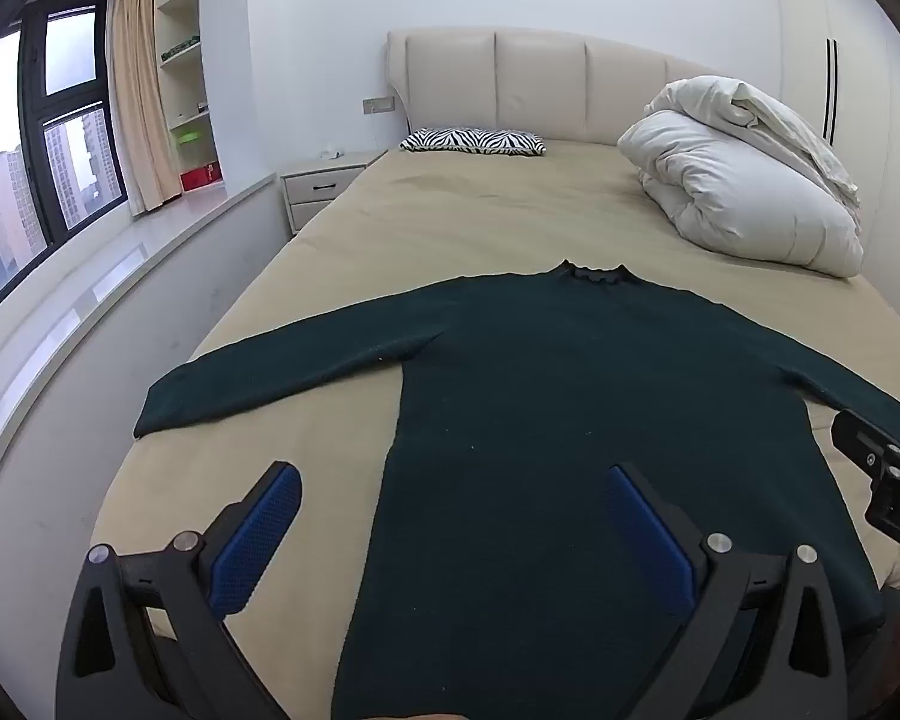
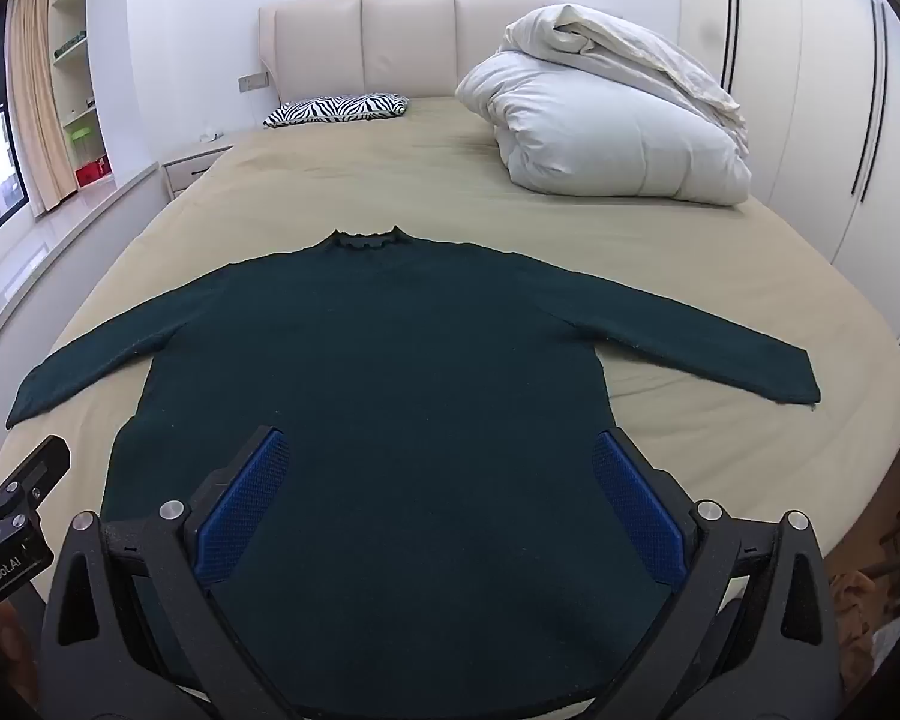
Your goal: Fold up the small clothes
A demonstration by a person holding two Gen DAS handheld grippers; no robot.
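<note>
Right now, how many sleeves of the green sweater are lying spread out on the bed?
2. The left sleeve stretches toward the window side, and the right sleeve stretches toward the wardrobe side; both lie flat on the bed, unfolded.

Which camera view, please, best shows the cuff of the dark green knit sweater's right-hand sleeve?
The right wrist view: the dark green knit sweater lies flat, that sleeve's cuff fully visible. In the left wrist view, the right gripper hides it.

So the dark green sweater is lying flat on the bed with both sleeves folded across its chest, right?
Not quite. The dark green sweater does lie flat on the bed, but both sleeves are spread out to the sides, not folded across the chest. The right wrist view shows this clearly.
</note>
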